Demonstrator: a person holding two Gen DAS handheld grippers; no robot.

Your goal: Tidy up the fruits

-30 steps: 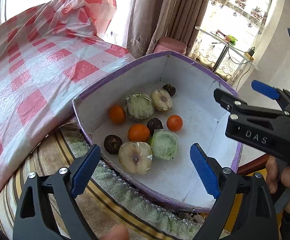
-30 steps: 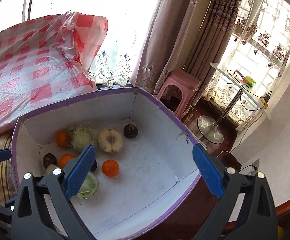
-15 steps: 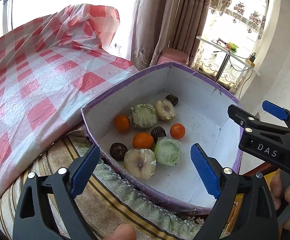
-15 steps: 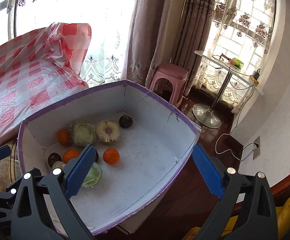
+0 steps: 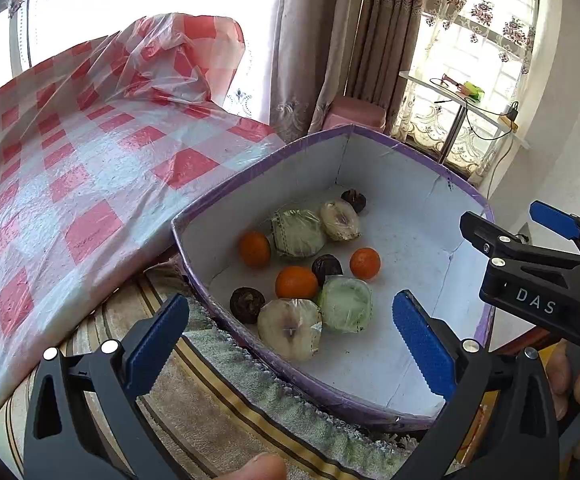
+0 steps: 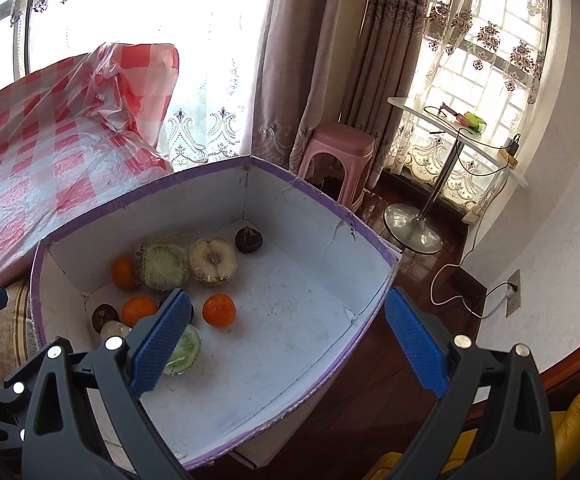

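Left wrist view: the left gripper hangs over the near rim of the white cardboard box with purple edging, its blue-padded jaws opening wide with nothing clamped between them. Just beyond the pads lie a plastic-wrapped pale apple half and a wrapped green round fruit, touching each other. Behind them sit an orange mandarin, two dark wrinkled round fruits and, and a second mandarin. Farther back are a third mandarin, another wrapped green fruit, another wrapped pale half and a third dark fruit near the far corner. All the fruit is inside the box. The box rests on a striped towel, beside a red-and-white checked plastic sheet. The right gripper stands to the right over the box, its jaws wide apart and empty, a hand on its handle. A pink plastic stool stands by the curtains.
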